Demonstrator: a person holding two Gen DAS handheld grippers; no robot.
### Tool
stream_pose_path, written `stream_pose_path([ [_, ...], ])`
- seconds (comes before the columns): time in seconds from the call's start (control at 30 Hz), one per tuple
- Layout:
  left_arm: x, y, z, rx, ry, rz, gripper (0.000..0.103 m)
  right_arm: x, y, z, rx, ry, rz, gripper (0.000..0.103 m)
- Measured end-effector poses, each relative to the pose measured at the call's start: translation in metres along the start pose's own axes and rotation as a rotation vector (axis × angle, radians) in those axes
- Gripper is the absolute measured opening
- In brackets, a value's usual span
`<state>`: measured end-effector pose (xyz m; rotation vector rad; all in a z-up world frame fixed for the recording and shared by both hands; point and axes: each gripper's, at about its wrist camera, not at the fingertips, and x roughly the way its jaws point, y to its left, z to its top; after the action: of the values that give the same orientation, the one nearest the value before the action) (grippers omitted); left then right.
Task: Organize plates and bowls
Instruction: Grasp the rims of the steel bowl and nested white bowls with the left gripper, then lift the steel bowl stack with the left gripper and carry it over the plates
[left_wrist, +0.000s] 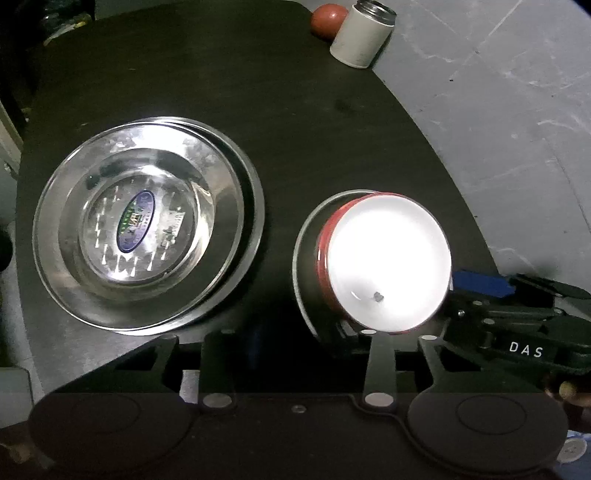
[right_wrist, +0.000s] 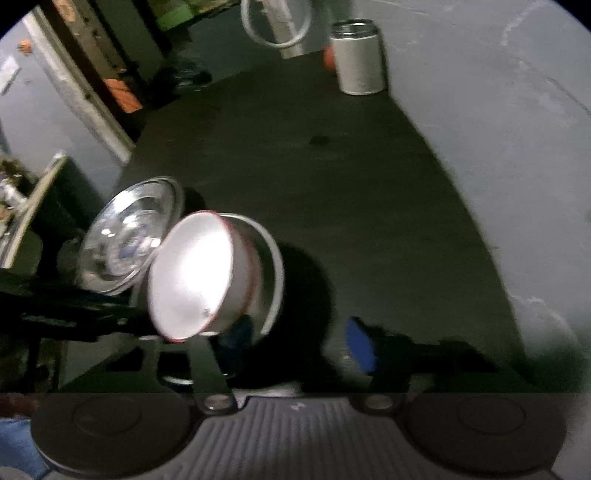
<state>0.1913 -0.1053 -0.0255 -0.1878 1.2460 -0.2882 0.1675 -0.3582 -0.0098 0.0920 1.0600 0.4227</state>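
Left gripper (left_wrist: 299, 343) of mine was open, with its fingers wide apart and nothing between them, low at the near edge of the dark counter (left_wrist: 314, 122). On the left side stood a steel bowl (left_wrist: 140, 236) with a blue oval sticker inside, nested in a wider steel plate (left_wrist: 256, 206). To the right of it, apart from this stack, a red bowl (left_wrist: 388, 266) with a white inside lay tilted in another steel bowl (left_wrist: 304, 240). Its near rim was just at my left gripper's right finger. My right gripper (right_wrist: 280, 343) was also open and empty, just beside the red bowl's right edge; whether it touched, I could not tell. Far behind stood a white canister (left_wrist: 362, 35) near a red ball (left_wrist: 328, 20).
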Motion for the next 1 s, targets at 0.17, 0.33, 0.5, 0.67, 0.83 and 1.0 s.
stream_pose_path([
  [0.17,0.003,-0.004,0.000,0.019,-0.012,-0.031,0.022,0.000,0.010,-0.001,-0.055,0.004,0.045,0.028],
  [0.33,0.003,-0.004,-0.002,-0.007,-0.023,-0.032,0.021,-0.002,0.015,-0.002,-0.077,0.006,0.051,0.027],
  [0.5,0.002,-0.003,-0.004,-0.004,-0.028,-0.033,0.021,-0.002,0.013,-0.003,-0.060,0.004,0.061,0.027],
  [0.67,0.002,-0.005,-0.003,0.009,-0.030,-0.027,0.021,0.006,0.013,-0.002,-0.047,0.028,0.064,0.040],
  [0.83,0.002,-0.008,-0.001,0.036,-0.035,-0.016,0.021,0.009,0.018,-0.001,-0.068,0.031,0.060,0.035],
  [1.0,0.002,-0.005,0.000,0.043,-0.043,-0.023,0.021,0.010,0.019,-0.001,-0.064,0.025,0.057,0.034],
])
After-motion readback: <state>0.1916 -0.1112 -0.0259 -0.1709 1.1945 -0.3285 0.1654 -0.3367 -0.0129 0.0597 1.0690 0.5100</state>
